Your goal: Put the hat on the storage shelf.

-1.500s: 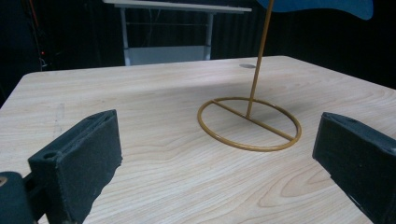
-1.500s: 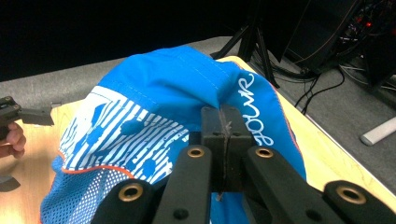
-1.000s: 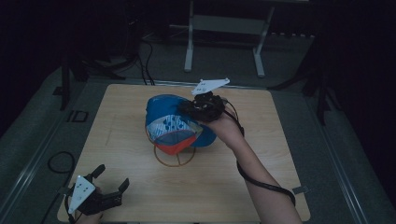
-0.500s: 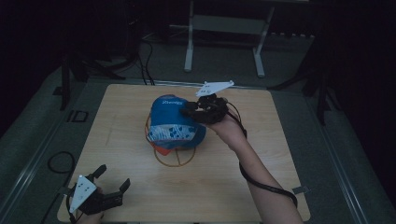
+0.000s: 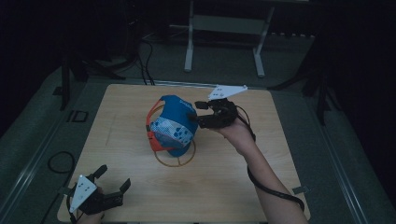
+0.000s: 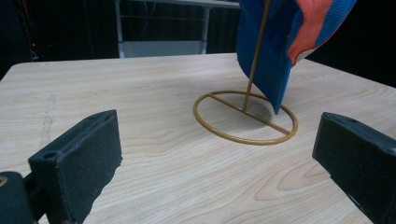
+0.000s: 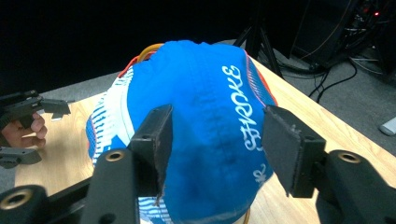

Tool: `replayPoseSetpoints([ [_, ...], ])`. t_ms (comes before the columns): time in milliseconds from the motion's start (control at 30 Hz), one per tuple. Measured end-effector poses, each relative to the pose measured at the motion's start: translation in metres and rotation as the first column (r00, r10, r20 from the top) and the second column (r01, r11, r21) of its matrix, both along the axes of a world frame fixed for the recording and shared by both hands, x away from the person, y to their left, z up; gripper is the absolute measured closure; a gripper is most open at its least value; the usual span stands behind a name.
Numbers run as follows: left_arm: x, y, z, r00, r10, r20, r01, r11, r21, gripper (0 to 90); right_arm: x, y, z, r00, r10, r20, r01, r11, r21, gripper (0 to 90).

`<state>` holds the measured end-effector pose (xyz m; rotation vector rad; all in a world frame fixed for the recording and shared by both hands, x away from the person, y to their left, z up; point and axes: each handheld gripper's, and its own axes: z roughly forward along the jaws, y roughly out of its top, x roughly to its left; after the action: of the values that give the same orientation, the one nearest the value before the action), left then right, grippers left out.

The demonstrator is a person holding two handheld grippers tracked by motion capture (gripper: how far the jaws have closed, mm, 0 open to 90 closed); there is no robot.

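A blue cap (image 5: 173, 123) with an orange-and-white patterned side hangs on a gold wire stand (image 5: 175, 161) in the middle of the wooden table (image 5: 233, 186). My right gripper (image 5: 200, 114) is open at the cap's right side. In the right gripper view its jaws stand apart just in front of the cap's blue crown (image 7: 210, 116) with white lettering. My left gripper (image 5: 114, 176) rests open at the table's near-left corner. It faces the stand's ring base (image 6: 245, 119) and the cap's hanging edge (image 6: 275, 46), well short of both.
A white metal frame (image 5: 224, 28) stands on the floor beyond the table's far edge. Cables (image 5: 60, 163) lie on the dark floor to the left. Bare wood lies between the left gripper and the stand.
The cap has turned and settled lower on the stand. My right gripper has drawn back slightly to the right with its jaws apart. The left gripper has stayed put.
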<state>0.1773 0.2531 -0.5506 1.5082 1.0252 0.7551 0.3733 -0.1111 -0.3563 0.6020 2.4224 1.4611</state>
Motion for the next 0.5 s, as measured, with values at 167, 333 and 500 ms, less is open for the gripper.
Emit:
replayPoseSetpoints([
  [167,0.0,-0.001,0.0,1.0,-0.003,0.002,0.003,1.0,-0.007,1.6,-0.003,-0.01,-0.004,0.9999,0.005,-0.014,-0.004,1.0,0.021,35.0],
  [333,0.0,0.0,0.0,1.0,-0.001,0.003,0.001,1.0,-0.004,1.6,-0.009,-0.018,-0.009,0.9998,0.01,-0.016,-0.01,0.999,0.042,26.2],
  [500,-0.001,0.0,0.0,1.0,-0.002,0.003,0.002,1.0,-0.007,1.6,-0.017,-0.027,-0.016,0.9996,0.023,-0.017,-0.022,0.997,0.077,18.8],
])
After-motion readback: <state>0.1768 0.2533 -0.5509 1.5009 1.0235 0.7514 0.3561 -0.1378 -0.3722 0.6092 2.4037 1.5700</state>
